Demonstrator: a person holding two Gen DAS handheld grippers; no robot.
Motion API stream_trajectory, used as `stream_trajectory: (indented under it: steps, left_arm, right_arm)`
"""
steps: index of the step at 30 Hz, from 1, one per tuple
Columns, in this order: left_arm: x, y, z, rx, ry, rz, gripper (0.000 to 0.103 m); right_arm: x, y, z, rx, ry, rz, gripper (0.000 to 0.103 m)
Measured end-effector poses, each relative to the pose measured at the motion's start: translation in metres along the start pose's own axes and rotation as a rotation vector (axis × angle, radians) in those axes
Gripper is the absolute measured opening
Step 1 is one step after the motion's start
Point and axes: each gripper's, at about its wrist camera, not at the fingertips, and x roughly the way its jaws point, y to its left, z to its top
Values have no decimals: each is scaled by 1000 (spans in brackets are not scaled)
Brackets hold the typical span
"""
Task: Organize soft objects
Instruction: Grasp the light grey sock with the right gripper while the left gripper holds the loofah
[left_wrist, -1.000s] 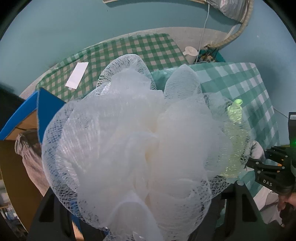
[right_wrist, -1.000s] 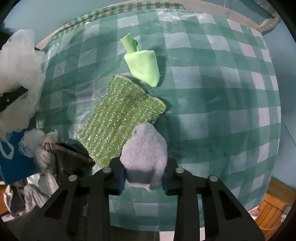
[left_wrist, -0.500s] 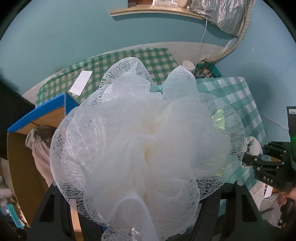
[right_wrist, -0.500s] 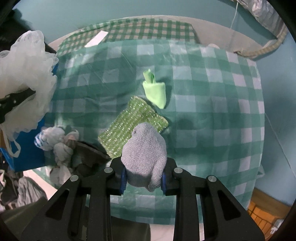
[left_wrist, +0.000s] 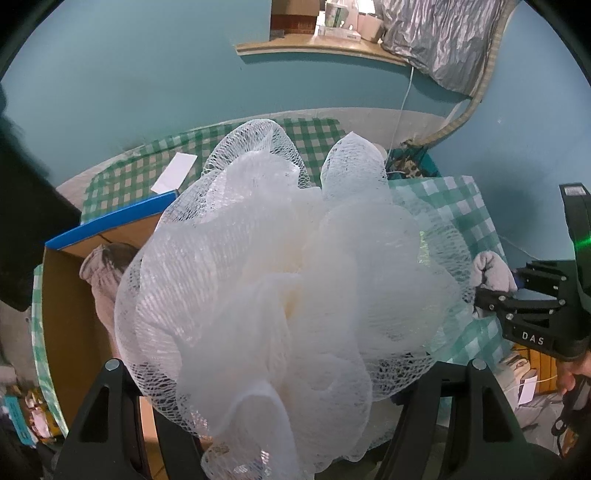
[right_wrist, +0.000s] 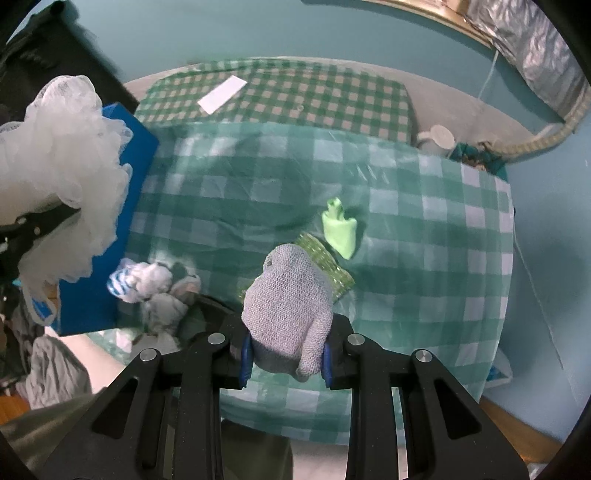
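While the left gripper (left_wrist: 280, 413) is clutching a light, squashy mesh sponge (left_wrist: 280, 280) by its middle, the right gripper (right_wrist: 284, 363) is pinching a limp grey sock (right_wrist: 288, 306) near its end.

A white bath pouf (left_wrist: 280, 295) is made of fine, open plastic netting, ruffled and faintly shiny. A grey sock (right_wrist: 288, 306) is seen in a matt, nubbly knit. The checked tablecloth (right_wrist: 424, 258) is covered by a glossy, creased sheen. A green scrubber cloth (right_wrist: 328, 266) is woven with glittering thread. The cardboard box (left_wrist: 74, 314) is faced in matt brown board, with smooth blue outside.
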Motion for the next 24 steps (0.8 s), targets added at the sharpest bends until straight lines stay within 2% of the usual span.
stream_trajectory:
  steps: [12, 24]
  left_arm:
    - [-33, 12, -12, -72, -54, 12, 71]
    - [-50, 42, -26, -176, -79, 34, 71]
  right_arm:
    - [-23, 35, 19, -91, -39, 31, 26]
    - [-35, 82, 40, -207, -63, 72, 27]
